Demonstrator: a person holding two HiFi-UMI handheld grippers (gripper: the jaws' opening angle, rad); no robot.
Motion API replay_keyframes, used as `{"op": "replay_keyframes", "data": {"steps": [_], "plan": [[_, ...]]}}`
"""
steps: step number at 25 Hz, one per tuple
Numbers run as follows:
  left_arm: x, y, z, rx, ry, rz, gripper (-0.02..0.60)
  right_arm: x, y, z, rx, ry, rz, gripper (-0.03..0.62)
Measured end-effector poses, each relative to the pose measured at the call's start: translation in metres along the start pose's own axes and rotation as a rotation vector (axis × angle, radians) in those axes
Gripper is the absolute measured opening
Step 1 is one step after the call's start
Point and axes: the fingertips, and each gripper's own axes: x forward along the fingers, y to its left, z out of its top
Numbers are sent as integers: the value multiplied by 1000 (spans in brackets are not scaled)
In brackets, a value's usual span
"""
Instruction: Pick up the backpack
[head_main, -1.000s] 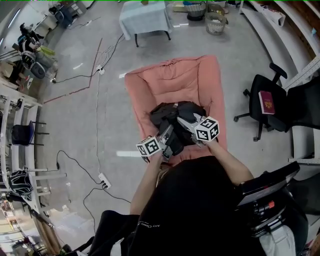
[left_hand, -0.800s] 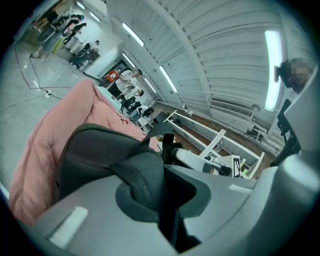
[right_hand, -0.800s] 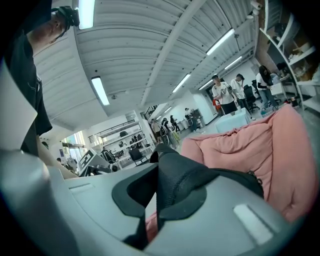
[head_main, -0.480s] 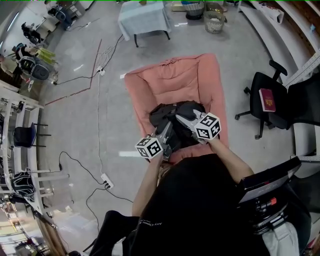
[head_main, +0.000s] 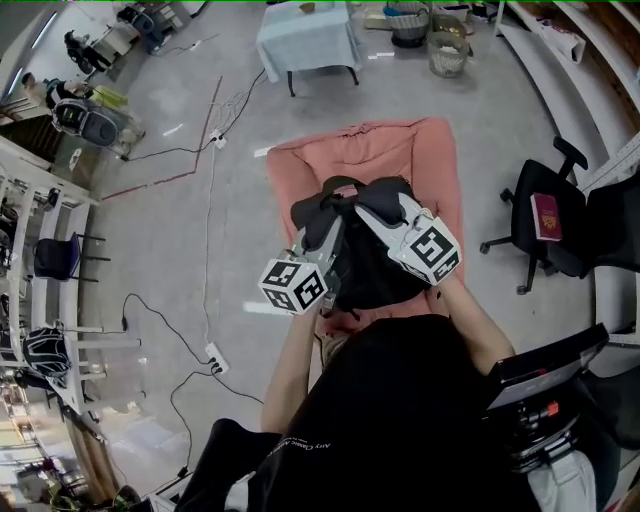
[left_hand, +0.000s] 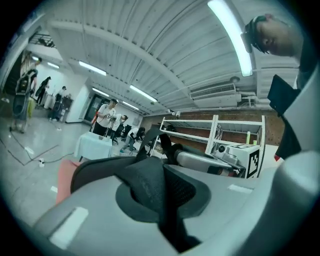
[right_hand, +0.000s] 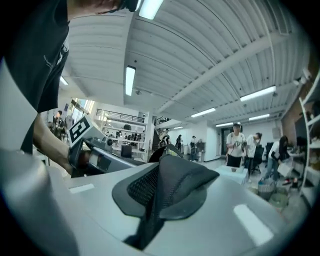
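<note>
— Between the jaws of the left claw (left_hand: 161, 200) a padded black shoulder strap (left_hand: 145, 182) is pinched; the jaws are clenched on it, and mesh lining is shown at the fold.

— And what is held by the right claw (right_hand: 152, 200)?

— The second strap (right_hand: 175, 180) is clamped there in the same way, between jaws that are all but closed. Neither claw is released.

— Where is the backpack (head_main: 372, 262) found?

— Below and between the two claws, hung by its straps over the pink cushion (head_main: 385, 155) that is spread on the floor (head_main: 200, 200) beneath them. Whether its bottom is clear of the cushion cannot be told from above.

— Which step is judged to be in hand?

— The lift itself. The grasp is already made, and the load appears to be carried by both straps.

— What is called for next?

— Both grips are to be held firm and the claws raised evenly, so that the bag is not tipped to one side and neither strap is let slide through the jaws. It is a soft load, so some sag below the claws is to be expected. Once the bag is seen hanging free beneath the claws, the task can be counted as done.
</note>
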Motion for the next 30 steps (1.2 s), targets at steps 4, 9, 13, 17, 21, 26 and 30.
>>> {"op": "replay_keyframes", "data": {"steps": [4,9,13,17,21,26,30], "plan": [[-1,-22,60,192,-31,18,26,-7,-7,73,-90,-108,-82,28],[-6,-44,135,394,-126,98,25,-13,-14,147,-187,-173,-194,28],[-14,-53,170,449,-188,153,25,-13,-12,180,-276,-191,-263,29],[-25,-53,177,447,-188,156,25,-8,-5,184,-291,-172,-310,29],[-26,-50,168,420,-151,157,25,-7,-3,177,-267,-160,-312,29],[-27,-44,156,384,-103,167,25,-4,0,166,-244,-132,-304,29],[-26,-43,146,361,-81,168,25,-4,1,157,-242,-120,-304,29]]}}
